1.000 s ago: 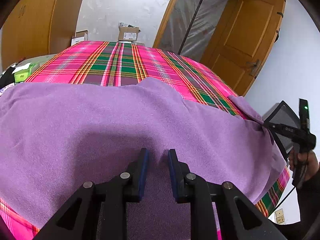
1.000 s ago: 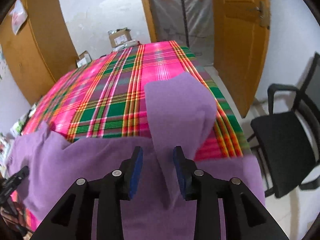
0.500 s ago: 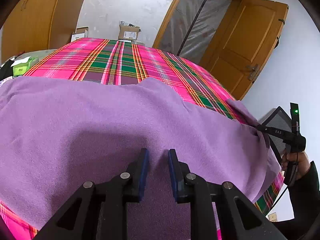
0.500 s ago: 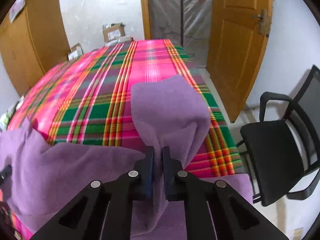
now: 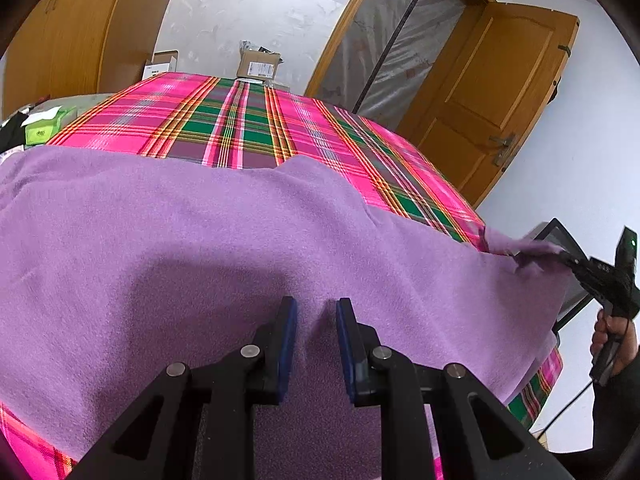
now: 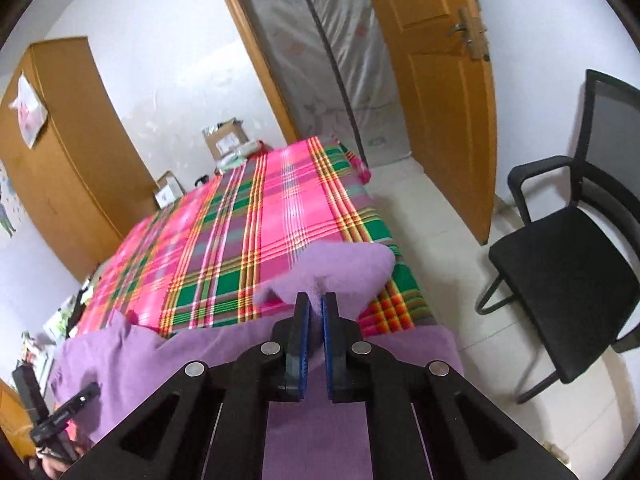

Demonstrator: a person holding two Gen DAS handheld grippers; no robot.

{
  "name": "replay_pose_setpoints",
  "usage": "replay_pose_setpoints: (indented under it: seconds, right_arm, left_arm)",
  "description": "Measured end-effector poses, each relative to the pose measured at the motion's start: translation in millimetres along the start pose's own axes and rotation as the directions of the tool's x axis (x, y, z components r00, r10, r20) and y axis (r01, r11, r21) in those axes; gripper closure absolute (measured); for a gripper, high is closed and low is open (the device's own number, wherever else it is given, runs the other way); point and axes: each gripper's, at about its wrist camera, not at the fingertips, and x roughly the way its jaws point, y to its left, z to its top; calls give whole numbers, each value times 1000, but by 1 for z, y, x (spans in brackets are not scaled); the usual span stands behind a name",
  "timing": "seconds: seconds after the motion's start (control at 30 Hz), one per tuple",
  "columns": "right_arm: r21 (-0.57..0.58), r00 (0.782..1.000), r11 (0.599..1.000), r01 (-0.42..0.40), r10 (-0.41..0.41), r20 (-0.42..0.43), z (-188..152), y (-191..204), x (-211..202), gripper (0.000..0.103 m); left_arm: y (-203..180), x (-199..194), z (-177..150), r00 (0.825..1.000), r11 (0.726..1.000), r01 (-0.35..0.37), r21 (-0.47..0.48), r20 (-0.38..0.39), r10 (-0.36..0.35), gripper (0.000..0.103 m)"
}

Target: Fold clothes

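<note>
A soft purple fleece garment lies spread over the near part of a surface covered with a pink, green and yellow plaid cloth. The left gripper pinches a raised fold of the fleece at the garment's near edge. The right gripper, whose jaws have just been closing, is pressed together on the garment's purple sleeve, lifting it off the plaid cloth at the surface's right edge. A black mesh office chair stands beside the surface.
</note>
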Motion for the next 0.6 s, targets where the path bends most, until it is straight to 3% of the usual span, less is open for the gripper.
replay_pose_setpoints:
  seconds: [0.2, 0.33, 0.5, 0.6]
  right_arm:
    - [77, 1000, 997, 3, -3, -1, -23, -24, -19, 97]
    - [130, 999, 991, 22, -16, -44, -42, -45, -15, 97]
    - [140, 996, 990, 36, -23, -91, -55, -58, -6, 93]
    - [94, 997, 995, 18, -10, -81, -54, -53, -8, 83]
  left_arm:
    - [-12, -1, 3, 999, 998, -17, 56, -41, 20, 80]
    - [-40, -8, 3, 997, 992, 54, 110, -55, -48, 80]
    - [-96, -9, -4, 986, 956, 157, 249, -101, -135, 80]
    - [-124, 0, -12, 976, 927, 197, 319, -149, -156, 80]
